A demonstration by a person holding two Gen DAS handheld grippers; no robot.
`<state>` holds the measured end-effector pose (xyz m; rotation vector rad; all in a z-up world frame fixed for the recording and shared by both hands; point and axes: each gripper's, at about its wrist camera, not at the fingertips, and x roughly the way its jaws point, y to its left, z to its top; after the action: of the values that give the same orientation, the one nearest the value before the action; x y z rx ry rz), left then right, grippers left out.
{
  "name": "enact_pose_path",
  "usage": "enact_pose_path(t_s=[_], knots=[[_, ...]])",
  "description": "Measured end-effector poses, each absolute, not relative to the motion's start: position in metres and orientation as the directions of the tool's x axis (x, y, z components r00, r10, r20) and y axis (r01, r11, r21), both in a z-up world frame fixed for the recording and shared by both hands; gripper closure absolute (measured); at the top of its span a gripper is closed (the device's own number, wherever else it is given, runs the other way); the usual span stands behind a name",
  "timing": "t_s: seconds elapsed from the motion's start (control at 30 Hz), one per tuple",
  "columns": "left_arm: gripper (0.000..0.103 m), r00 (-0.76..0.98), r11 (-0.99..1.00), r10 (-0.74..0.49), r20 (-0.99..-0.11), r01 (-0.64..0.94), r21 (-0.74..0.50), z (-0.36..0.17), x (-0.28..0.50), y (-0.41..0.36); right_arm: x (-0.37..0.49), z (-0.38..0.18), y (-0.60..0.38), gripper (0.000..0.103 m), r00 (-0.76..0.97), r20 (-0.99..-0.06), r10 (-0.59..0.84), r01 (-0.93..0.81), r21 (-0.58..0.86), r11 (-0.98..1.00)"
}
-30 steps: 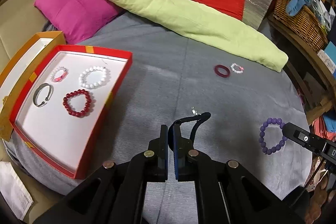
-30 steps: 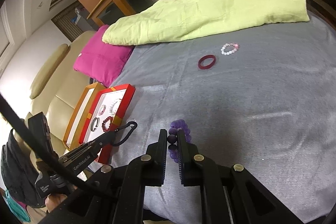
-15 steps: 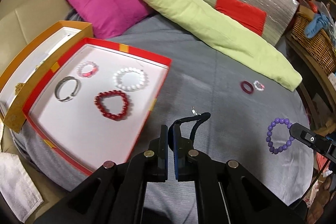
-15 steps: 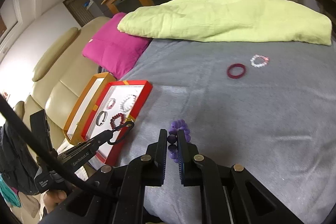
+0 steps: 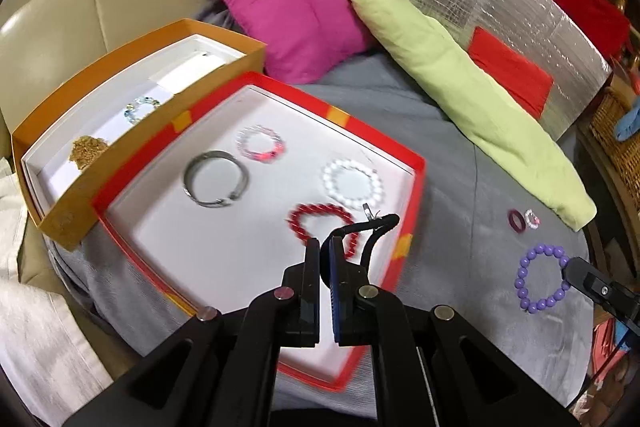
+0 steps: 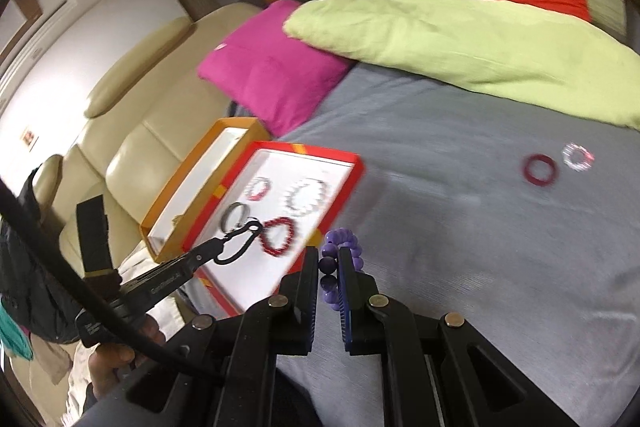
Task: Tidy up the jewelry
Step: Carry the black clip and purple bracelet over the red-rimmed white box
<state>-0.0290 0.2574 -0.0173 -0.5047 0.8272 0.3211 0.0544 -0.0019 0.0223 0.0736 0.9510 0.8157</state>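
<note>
Jewelry is partly sorted: four bracelets lie in the red-rimmed white tray point(image 5: 416, 163), my left gripper point(image 5: 325, 247) pinches a black cord loop point(image 5: 370, 227), my right gripper point(image 6: 329, 259) pinches the purple bead bracelet point(image 6: 340, 241), and a dark red ring point(image 6: 540, 169) and small pale bead bracelet point(image 6: 577, 155) wait on the grey cloth point(image 6: 480, 247).

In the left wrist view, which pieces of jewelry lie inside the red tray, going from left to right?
Silver bangle → pink beaded bracelet → red beaded bracelet → white pearl bracelet.

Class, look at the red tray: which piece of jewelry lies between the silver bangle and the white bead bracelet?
In the left wrist view, the small pink bracelet lies between the silver bangle and the white bead bracelet, set slightly toward the red tray's far rim.
</note>
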Motion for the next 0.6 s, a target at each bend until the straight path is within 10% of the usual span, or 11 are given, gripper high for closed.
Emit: enact_pose_path(t_s=[0.6], knots=[[0.099, 0.525, 0.777, 0.203, -0.827, -0.6, -0.19, -0.057, -0.047, 0.332, 0.035, -0.031, 0.151, 0.093, 0.03, -0.672, 0.74, -0.655, 0.546, 0.522]])
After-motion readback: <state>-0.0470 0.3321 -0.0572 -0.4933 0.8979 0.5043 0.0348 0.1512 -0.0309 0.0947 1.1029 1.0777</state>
